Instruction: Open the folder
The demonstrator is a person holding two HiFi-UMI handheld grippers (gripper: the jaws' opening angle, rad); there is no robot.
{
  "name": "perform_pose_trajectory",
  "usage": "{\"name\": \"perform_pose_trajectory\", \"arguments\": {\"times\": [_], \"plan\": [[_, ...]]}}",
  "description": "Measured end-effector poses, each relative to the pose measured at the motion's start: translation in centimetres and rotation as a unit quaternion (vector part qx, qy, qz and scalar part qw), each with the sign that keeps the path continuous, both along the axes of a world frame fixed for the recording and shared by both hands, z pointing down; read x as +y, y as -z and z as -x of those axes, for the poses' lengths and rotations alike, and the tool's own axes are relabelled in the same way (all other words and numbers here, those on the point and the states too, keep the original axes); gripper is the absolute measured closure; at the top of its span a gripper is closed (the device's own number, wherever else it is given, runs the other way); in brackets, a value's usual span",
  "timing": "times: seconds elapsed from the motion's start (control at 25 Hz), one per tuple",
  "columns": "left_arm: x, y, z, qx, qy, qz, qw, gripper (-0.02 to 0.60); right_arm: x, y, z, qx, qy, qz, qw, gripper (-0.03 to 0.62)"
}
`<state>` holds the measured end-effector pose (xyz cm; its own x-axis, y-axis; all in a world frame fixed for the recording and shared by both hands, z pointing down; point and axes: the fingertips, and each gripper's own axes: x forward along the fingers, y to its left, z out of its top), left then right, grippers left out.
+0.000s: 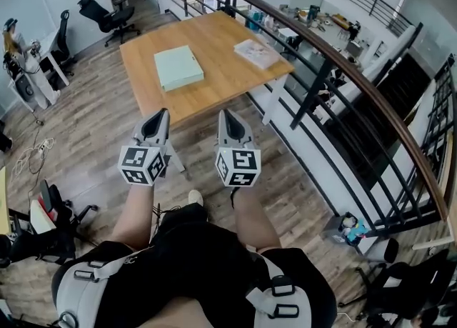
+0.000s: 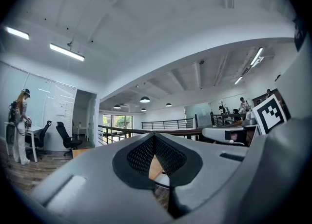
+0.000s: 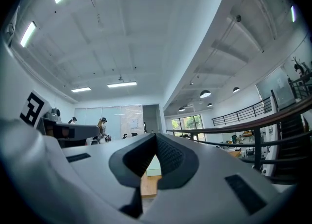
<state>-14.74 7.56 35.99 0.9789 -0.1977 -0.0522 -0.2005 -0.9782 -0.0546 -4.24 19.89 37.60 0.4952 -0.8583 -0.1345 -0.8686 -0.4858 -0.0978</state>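
A pale green folder (image 1: 178,67) lies shut and flat on the wooden table (image 1: 214,83), left of its middle. I stand on the floor short of the table's near edge. My left gripper (image 1: 161,114) and right gripper (image 1: 224,115) are held side by side, pointing level at the table, both shut and empty. In the left gripper view the shut jaws of the left gripper (image 2: 155,138) leave a sliver of table (image 2: 154,168) showing below them. Under the shut right gripper (image 3: 156,138) a strip of the folder (image 3: 153,166) shows in the right gripper view.
A white patterned book (image 1: 257,53) lies near the table's right corner. A dark railing (image 1: 335,69) with a wooden top rail runs close along the right, over a drop to a lower floor. Office chairs (image 1: 107,16) and a person at a desk (image 1: 11,37) are at the far left.
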Motion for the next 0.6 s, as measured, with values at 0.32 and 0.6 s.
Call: {"name": "perform_pose_trajectory", "arguments": {"times": [0.32, 0.6], "plan": [[-2.0, -1.4, -5.0, -0.006, -0.003, 0.006, 1.0, 0.58, -1.4, -0.8, -4.5, 0.002, -0.003, 0.006, 1.0, 0.588], [-6.8, -3.0, -11.9, -0.005, -0.011, 0.019, 0.9998, 0.58, -6.2, -1.6, -11.0, -0.001, -0.002, 0.011, 1.0, 0.588]]}}
